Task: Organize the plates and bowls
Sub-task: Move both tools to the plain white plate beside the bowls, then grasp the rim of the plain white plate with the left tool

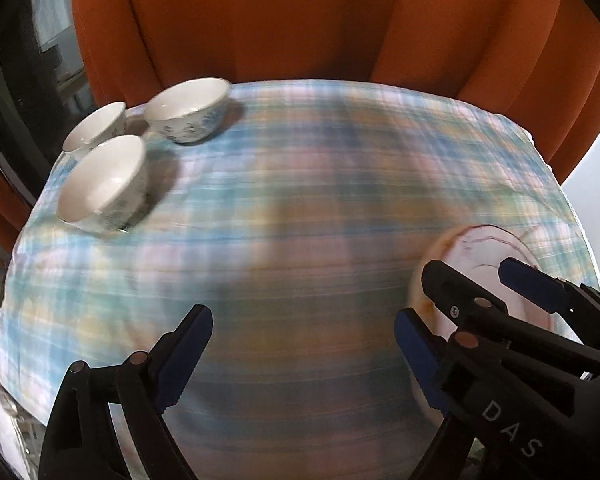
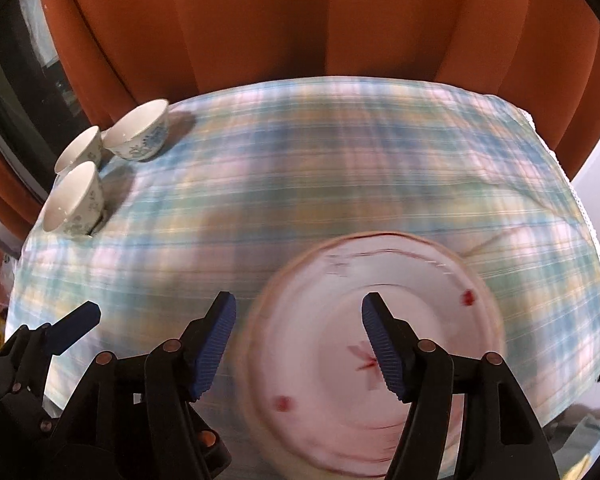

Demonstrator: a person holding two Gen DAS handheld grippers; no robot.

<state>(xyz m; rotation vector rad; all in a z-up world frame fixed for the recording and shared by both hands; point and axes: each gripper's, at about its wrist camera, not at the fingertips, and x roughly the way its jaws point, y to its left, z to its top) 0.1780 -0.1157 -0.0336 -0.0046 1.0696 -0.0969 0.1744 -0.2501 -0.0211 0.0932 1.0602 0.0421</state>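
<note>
A white plate (image 2: 320,344) with red flower marks and a tan rim lies on the plaid tablecloth (image 2: 300,160), blurred. My right gripper (image 2: 298,301) hovers open above its left rim, with one finger over the plate and the other over the cloth. In the left wrist view the same plate (image 1: 474,244) shows at the right, partly hidden by the right gripper (image 1: 470,270). My left gripper (image 1: 302,320) stands open over bare cloth, nothing between its fingers. Three white bowls with blue patterns (image 1: 188,108) (image 1: 96,126) (image 1: 104,180) cluster upright at the far left corner.
An orange curtain (image 1: 300,20) hangs close behind the table. A dark window (image 1: 16,80) is at the left. The cloth's (image 1: 300,200) right edge drops off near a white wall. The left gripper's finger (image 2: 76,320) shows low at the left in the right wrist view.
</note>
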